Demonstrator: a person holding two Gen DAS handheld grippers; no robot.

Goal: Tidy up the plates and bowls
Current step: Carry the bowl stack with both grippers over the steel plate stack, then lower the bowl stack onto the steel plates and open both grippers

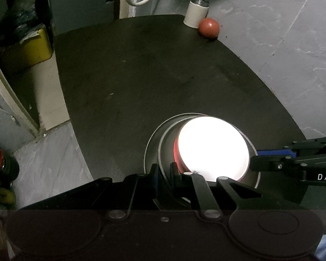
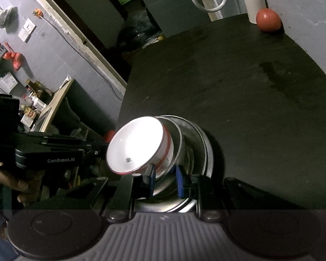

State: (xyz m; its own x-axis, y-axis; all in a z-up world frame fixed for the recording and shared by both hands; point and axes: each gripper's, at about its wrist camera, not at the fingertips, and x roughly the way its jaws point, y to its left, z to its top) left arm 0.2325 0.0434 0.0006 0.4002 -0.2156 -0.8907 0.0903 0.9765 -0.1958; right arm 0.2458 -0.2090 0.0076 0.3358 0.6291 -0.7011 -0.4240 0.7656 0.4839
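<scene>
A nested stack sits at the near part of the dark table (image 1: 141,76): a steel plate (image 1: 150,143) at the bottom, a steel bowl (image 1: 166,139) in it, and a white bowl (image 1: 213,145) with a red band inside that. My left gripper (image 1: 164,175) is shut on the steel bowl's near rim. From the right, my right gripper (image 1: 255,155) meets the stack's far side. In the right wrist view the right gripper (image 2: 165,180) is shut on the steel bowl (image 2: 178,143), beside the white bowl (image 2: 134,143). The left gripper (image 2: 102,150) reaches in from the left, and the stack looks tilted.
A white cylindrical cup (image 1: 195,10) and a red ball (image 1: 209,27) stand at the table's far corner by the grey wall. A yellow box (image 1: 28,47) and clutter lie off the table's left edge. A person's hand (image 2: 10,180) holds the left gripper.
</scene>
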